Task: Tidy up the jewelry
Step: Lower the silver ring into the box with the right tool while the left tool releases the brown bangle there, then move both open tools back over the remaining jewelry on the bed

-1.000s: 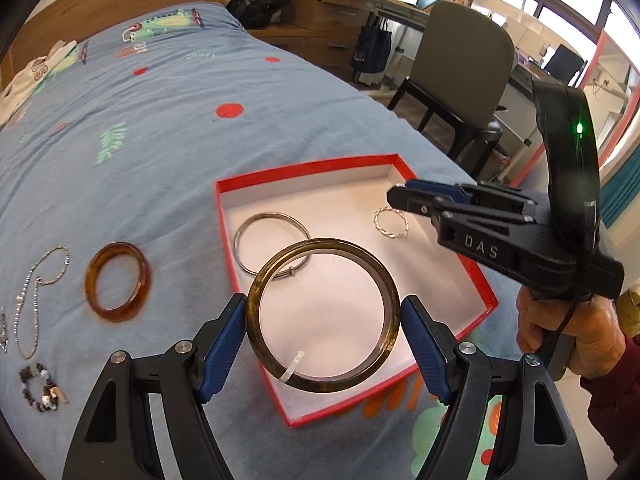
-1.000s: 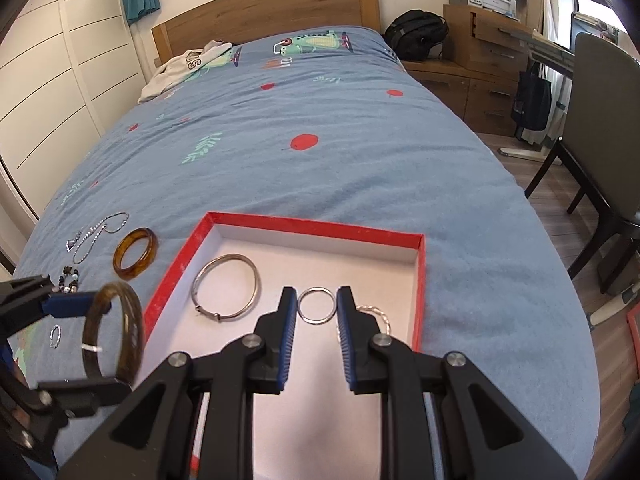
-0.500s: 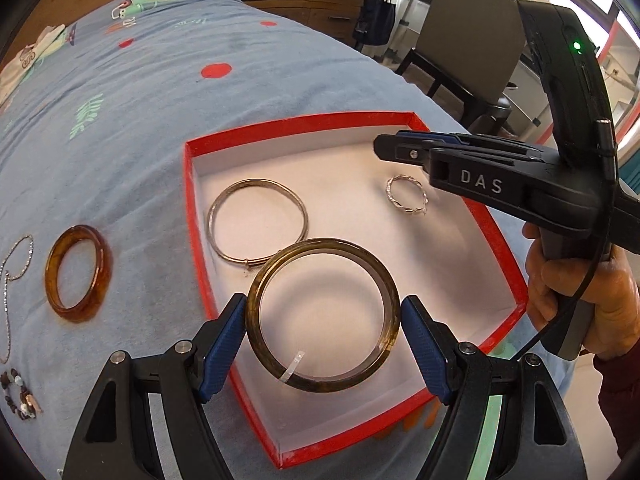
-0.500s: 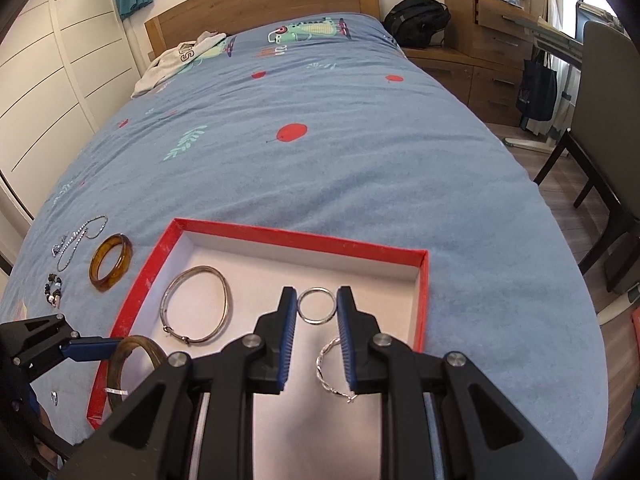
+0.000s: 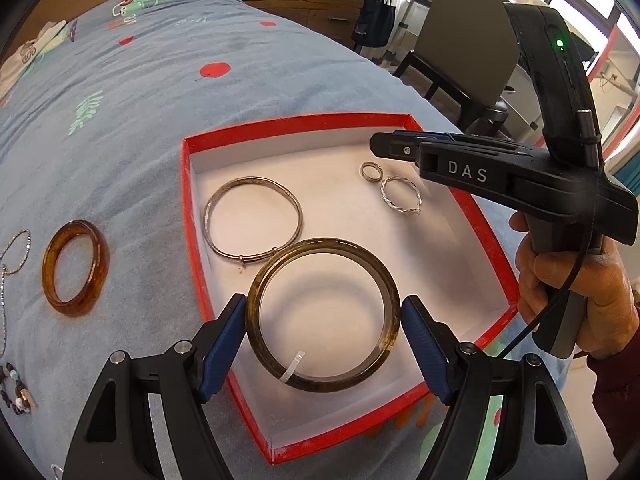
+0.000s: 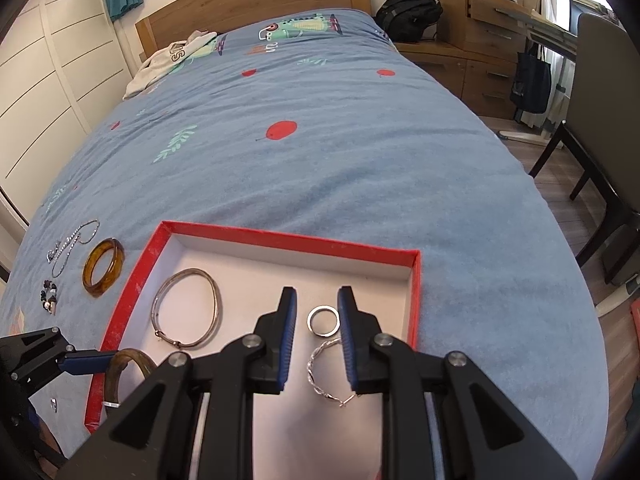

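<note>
1. Left wrist view: left tongs (image 5: 323,344) are gripping the dark bangle (image 5: 322,315), now carried over the red box (image 5: 280,126)
2. Right tongs (image 6: 317,338) are gaping, having just released the small ring (image 6: 323,320) beside the twisted ring (image 6: 326,372)
3. Amber bangle (image 5: 75,267) is waiting on the bed (image 6: 320,152)

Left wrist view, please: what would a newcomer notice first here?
The dark bangle gripped in the left claw over the near end of the red box on the blue bedspread. Beyond it, the right claw stands open over a small ring.
</note>
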Demonstrator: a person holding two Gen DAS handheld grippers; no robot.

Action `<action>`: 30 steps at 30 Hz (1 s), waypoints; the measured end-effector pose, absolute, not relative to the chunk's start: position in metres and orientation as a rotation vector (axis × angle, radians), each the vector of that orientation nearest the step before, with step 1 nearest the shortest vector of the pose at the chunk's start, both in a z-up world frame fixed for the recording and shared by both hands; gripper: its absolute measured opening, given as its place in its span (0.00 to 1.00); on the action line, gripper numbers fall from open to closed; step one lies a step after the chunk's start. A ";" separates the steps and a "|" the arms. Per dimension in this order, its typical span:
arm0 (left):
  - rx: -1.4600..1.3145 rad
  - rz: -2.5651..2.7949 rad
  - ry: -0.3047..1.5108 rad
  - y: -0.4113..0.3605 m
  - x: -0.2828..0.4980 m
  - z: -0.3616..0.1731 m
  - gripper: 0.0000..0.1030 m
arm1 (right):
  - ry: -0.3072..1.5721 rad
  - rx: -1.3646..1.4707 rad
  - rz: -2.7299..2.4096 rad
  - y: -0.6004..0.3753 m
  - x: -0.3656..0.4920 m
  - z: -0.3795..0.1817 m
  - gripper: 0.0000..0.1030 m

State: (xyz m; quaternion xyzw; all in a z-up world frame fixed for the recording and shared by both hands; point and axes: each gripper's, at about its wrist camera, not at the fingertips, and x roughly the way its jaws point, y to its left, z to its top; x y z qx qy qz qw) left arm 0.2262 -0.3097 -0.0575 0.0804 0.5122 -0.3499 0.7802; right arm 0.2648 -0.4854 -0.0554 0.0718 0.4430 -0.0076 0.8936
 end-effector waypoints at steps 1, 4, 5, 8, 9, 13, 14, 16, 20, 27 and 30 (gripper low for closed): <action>0.172 -0.754 1.108 -0.308 0.226 -0.057 0.74 | 0.915 0.153 -0.017 -0.485 0.264 -0.053 0.20; 0.164 -0.746 1.119 -0.305 0.229 -0.057 0.74 | 0.901 0.156 -0.017 -0.483 0.259 -0.046 0.20; 0.160 -0.747 1.118 -0.304 0.229 -0.056 0.75 | 0.898 0.156 -0.018 -0.483 0.256 -0.043 0.20; 0.155 -0.753 1.125 -0.305 0.228 -0.057 0.76 | 0.888 0.149 -0.024 -0.480 0.249 -0.034 0.20; 0.157 -0.750 1.128 -0.305 0.228 -0.058 0.76 | 0.885 0.149 -0.026 -0.480 0.247 -0.031 0.20; 0.156 -0.740 1.127 -0.306 0.229 -0.059 0.76 | 0.871 0.150 -0.038 -0.482 0.234 -0.019 0.20; 0.150 -0.737 1.126 -0.305 0.229 -0.058 0.76 | 0.868 0.149 -0.040 -0.482 0.232 -0.016 0.20; 0.139 -0.730 1.115 -0.303 0.227 -0.054 0.76 | 0.864 0.146 -0.046 -0.483 0.226 -0.011 0.20; 0.122 -0.725 1.093 -0.295 0.221 -0.038 0.76 | 0.857 0.148 -0.060 -0.485 0.217 -0.001 0.20; 0.098 -0.694 1.016 -0.264 0.202 0.006 0.78 | 0.822 0.132 -0.073 -0.472 0.193 0.031 0.20; 0.091 -0.668 0.976 -0.244 0.193 0.028 0.79 | 0.797 0.121 -0.076 -0.460 0.180 0.052 0.20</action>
